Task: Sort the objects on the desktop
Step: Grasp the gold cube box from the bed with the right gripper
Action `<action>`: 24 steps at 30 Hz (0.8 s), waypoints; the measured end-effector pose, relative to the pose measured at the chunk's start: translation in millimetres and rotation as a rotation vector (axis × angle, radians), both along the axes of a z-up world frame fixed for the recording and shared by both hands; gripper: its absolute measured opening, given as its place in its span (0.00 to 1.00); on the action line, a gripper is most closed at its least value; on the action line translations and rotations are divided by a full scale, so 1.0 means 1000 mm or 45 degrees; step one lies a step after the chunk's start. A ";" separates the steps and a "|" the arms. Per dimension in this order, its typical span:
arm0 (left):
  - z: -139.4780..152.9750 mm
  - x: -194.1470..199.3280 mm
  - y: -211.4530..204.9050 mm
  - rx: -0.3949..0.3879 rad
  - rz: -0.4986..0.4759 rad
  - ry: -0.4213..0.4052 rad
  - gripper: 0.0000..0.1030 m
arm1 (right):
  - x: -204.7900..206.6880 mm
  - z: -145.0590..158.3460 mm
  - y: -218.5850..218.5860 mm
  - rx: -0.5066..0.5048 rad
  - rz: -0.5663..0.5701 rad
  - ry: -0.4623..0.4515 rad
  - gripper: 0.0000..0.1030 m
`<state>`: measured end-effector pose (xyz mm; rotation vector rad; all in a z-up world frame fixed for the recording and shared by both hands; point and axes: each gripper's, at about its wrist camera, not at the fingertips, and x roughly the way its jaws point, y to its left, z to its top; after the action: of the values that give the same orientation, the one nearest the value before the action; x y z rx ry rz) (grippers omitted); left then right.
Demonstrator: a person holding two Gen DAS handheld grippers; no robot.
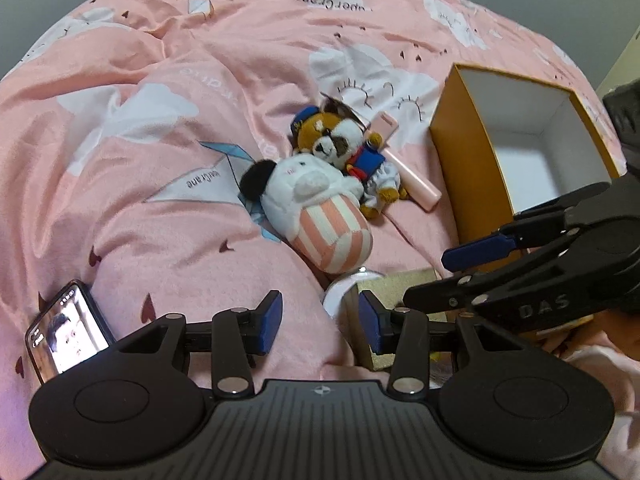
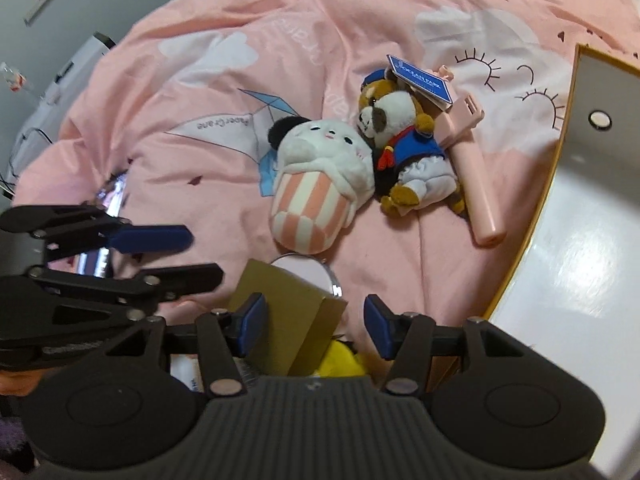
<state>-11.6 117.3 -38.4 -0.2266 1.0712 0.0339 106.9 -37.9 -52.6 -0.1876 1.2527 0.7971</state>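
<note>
Gold box [image 2: 288,320] lies upright-ish just ahead of the right gripper [image 2: 314,326], nearer it than the left gripper [image 1: 320,322]; both jaws released, empty.

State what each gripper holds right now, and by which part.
Nothing is held. The left gripper is open over the pink bedding. The right gripper is open above the gold box, its pads not pressing it.
</note>
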 end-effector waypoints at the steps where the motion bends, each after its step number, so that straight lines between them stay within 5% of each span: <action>1: 0.002 0.000 0.003 -0.008 0.014 -0.015 0.48 | 0.000 0.000 0.004 -0.029 0.017 -0.012 0.55; 7: 0.013 0.003 0.024 -0.026 0.104 -0.078 0.48 | 0.001 -0.005 0.026 -0.085 0.144 0.011 0.54; 17: 0.010 0.006 0.028 -0.059 0.117 -0.087 0.48 | 0.026 -0.043 0.021 0.015 -0.025 0.396 0.66; 24: 0.007 0.008 0.023 -0.075 0.119 -0.072 0.48 | 0.023 -0.024 0.003 0.094 -0.079 0.319 0.51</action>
<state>-3.8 140.1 -31.9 -0.3292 1.0060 0.0794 129.6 -35.4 -76.1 0.0116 1.4549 0.8298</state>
